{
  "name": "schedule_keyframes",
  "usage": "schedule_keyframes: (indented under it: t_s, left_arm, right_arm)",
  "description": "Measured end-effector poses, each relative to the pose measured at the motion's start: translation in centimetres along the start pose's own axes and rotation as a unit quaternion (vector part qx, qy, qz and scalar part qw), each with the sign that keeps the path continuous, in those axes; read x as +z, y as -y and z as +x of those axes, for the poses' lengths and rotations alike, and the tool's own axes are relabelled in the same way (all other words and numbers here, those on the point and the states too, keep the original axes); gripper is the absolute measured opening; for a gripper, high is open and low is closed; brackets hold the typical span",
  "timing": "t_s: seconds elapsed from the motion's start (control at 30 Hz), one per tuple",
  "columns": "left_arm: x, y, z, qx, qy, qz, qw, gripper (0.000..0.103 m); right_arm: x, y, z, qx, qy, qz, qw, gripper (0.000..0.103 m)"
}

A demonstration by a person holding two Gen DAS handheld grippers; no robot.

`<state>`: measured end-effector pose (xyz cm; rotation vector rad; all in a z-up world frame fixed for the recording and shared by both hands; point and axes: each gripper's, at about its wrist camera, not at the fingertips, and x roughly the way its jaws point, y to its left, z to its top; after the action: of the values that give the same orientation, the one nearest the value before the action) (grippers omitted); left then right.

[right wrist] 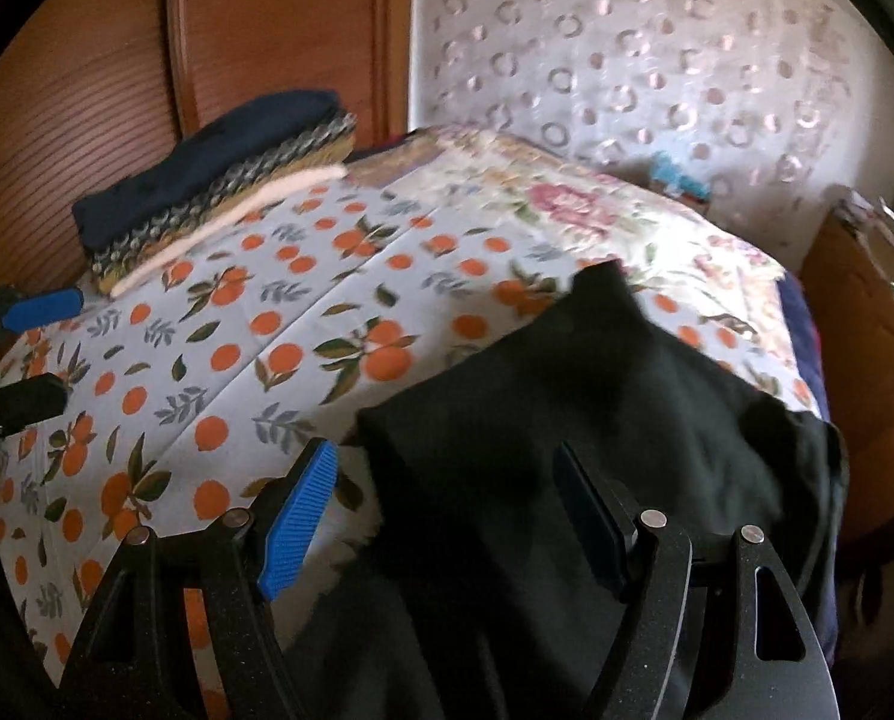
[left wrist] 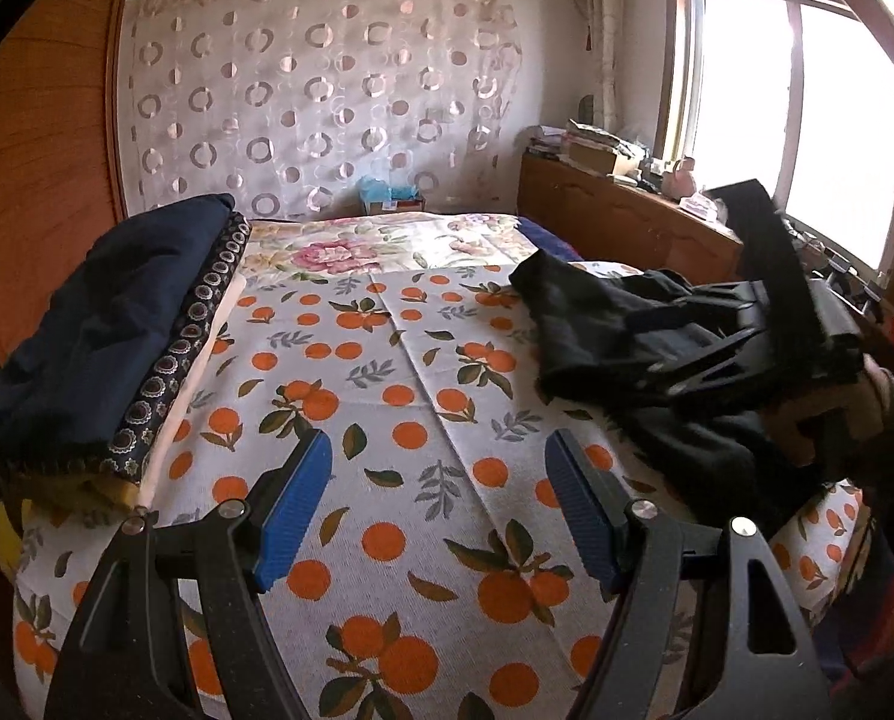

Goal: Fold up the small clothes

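Both our grippers, left (left wrist: 438,501) and right (right wrist: 444,516), gape empty. Black garment (right wrist: 567,396) looks limp, light; probably best pinched along its near hem.

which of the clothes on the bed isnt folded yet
The black garment, lying crumpled by the right gripper with its jaws open. The others, navy on top, sit flat in a neat stack on the bed's far left.

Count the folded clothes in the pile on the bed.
4: a navy piece on top, a dark patterned one under it, a cream one lower, and a yellow one at the bottom. More may be hidden.
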<state>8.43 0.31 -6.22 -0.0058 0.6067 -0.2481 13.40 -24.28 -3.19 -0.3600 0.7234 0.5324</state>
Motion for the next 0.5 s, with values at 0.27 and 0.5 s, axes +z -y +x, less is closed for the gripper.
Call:
schedule_keyframes:
  t_s: [0.27,0.5]
  left_arm:
    - [0.1,0.5,-0.7,-0.004,0.008,0.007,0.9999,0.074]
    - [0.0,1.3,-1.2,-0.012,0.011,0.016,0.9997,0.074]
  right_arm:
    - [1.5,-2.4,4.1,-0.009,-0.05,-0.056,0.997,0.069]
    - [2.3,-2.0,4.0,-0.046,-0.045,-0.055,0.996,0.005]
